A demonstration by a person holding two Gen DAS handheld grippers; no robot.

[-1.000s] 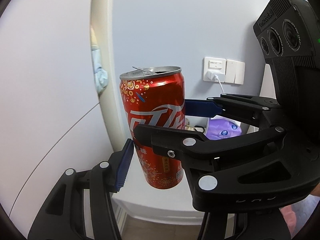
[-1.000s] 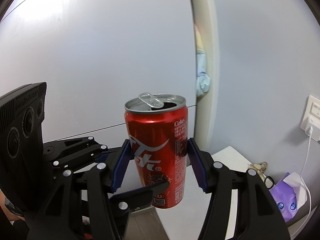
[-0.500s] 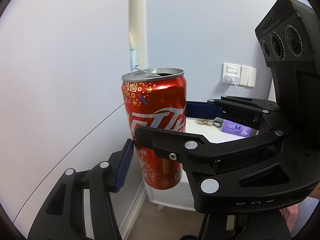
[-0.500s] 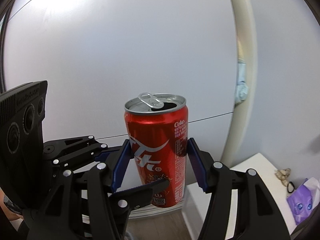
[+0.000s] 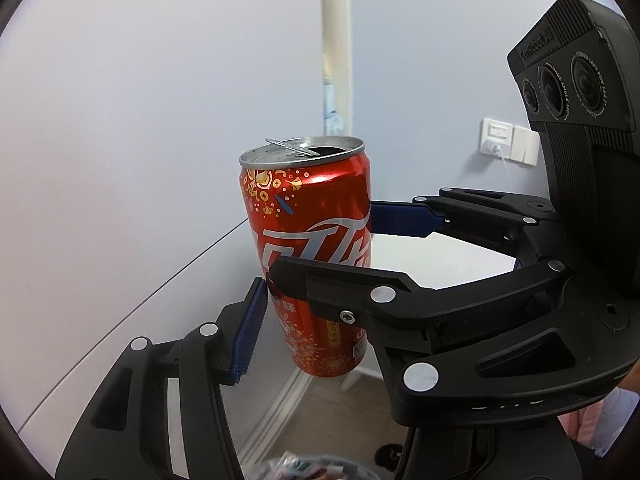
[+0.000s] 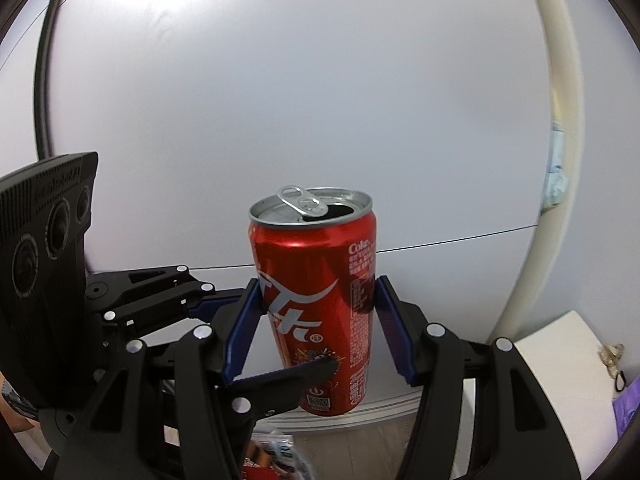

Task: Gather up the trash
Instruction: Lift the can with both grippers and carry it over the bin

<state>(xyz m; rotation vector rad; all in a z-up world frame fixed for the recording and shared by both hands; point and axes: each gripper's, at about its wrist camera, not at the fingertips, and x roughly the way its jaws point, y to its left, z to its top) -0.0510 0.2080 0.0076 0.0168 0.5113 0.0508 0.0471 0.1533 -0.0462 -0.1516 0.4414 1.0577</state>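
Observation:
A red cola can [image 5: 308, 216] with its pull-tab top open hangs upright in the air, gripped from two sides. In the left wrist view my left gripper [image 5: 316, 332] is shut on its lower half; one blue pad [image 5: 250, 328] presses the can's left side and the other finger is hidden. My right gripper [image 5: 328, 240] reaches in from the right, one finger in front of the can and one behind. In the right wrist view both blue pads of my right gripper [image 6: 318, 320] clamp the can [image 6: 316, 264], and my left gripper [image 6: 280, 332] comes in from the left.
A white panelled wall fills the background, with a cream post [image 5: 336, 40] beside it. A white side table [image 6: 560, 360] at the right carries keys [image 6: 610, 354] and a purple packet [image 6: 628, 408]. A wall socket [image 5: 498, 140] sits beyond. Crumpled wrappers [image 6: 272, 452] show below, over wooden floor.
Both views have swung left: the post, socket and side table slid right, and wrappers have come into view at the bottom. The can stays gripped the same way.

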